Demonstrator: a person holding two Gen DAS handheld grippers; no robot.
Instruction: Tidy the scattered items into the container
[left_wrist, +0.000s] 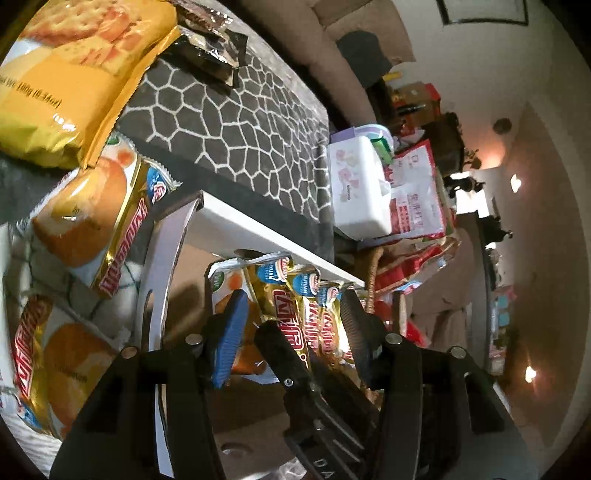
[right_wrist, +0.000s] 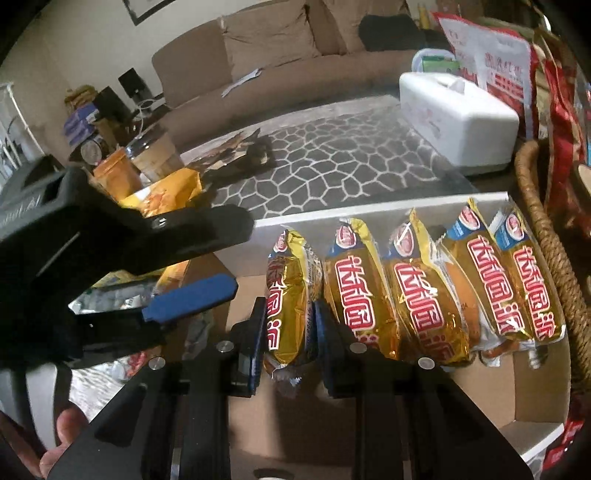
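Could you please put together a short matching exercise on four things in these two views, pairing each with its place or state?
Things:
1. right gripper
2. left gripper
3. white tissue box
4. woven basket

Places or states:
A. on the glass table behind the box
B. shut on a gold cake pack over the cardboard box
C. beside the box, at the row's far end
D. jaws apart, gripping nothing

Pairs: 1-B, 2-D, 3-A, 4-C
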